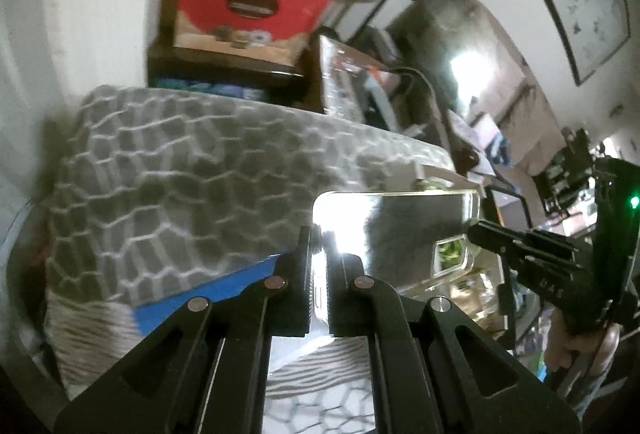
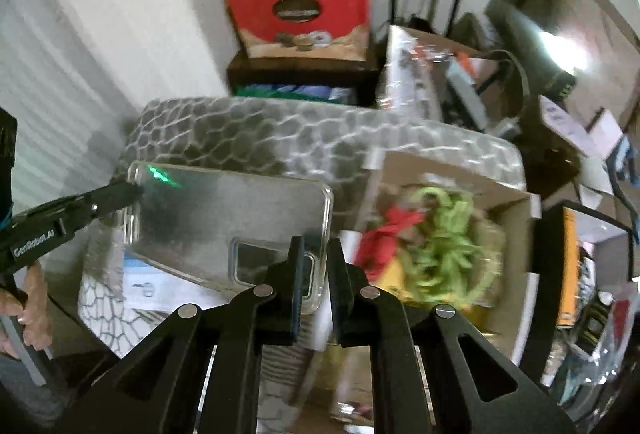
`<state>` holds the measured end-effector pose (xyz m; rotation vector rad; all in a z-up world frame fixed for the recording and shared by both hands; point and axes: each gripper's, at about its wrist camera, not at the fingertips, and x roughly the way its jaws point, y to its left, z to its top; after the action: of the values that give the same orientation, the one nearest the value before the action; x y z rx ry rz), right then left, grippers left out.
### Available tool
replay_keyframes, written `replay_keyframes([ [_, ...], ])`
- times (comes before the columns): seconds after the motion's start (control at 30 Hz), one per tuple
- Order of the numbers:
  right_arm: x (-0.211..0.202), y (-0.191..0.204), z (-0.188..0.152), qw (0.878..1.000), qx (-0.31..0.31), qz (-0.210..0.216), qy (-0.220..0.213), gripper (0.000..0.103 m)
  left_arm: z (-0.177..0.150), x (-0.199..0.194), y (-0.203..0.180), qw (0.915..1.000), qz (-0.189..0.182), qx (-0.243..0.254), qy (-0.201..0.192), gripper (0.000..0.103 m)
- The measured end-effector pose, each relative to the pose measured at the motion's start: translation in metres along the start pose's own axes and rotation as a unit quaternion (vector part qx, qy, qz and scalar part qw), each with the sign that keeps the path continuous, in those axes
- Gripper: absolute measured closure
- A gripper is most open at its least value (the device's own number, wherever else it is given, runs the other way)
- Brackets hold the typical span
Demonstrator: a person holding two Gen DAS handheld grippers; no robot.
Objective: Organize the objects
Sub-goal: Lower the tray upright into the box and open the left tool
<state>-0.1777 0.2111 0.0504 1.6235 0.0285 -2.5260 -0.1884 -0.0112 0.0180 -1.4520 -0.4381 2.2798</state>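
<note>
We hold a clear phone case (image 2: 224,226) between our two grippers, up in the air over a grey cloth (image 1: 168,170) with a pale cell pattern. The case is a glossy, see-through shell with rounded corners and a rectangular camera cutout near one end; it mirrors the room and a green light. Our left gripper (image 1: 318,274) pinches one edge with its jaws nearly together. Our right gripper (image 2: 316,274) has its jaws narrow on the opposite edge, at the cutout end.

On the left gripper's side, in the right wrist view, we read "GenRobot.AI"; on the right gripper (image 1: 476,228), seen from the left wrist, the letters "DAS". The writing on the red box (image 2: 300,14) behind is too blurred to read.

Just beside the case sits an open cardboard box (image 2: 516,218) with green strands (image 2: 452,246) and a red piece (image 2: 384,238) inside. Papers (image 2: 152,286) lie on the cloth below the case. A blue strip (image 1: 208,294) shows under the left gripper. Stacked boxes and clutter fill the back.
</note>
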Motion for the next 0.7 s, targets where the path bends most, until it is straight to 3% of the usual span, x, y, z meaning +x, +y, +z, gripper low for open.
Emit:
replay_keyframes([
  [0.37,-0.021,-0.098,-0.013,0.996,0.072,-0.044,-0.004,0.092,0.017,0.062,-0.087,0.9977,-0.031,0.04,0.044,0.098],
  [0.7,0.007,-0.16,-0.026,0.989,0.12,-0.083,0.023,0.092,0.021,0.116,-0.141,0.9932,0.005,0.084,0.08,0.097],
])
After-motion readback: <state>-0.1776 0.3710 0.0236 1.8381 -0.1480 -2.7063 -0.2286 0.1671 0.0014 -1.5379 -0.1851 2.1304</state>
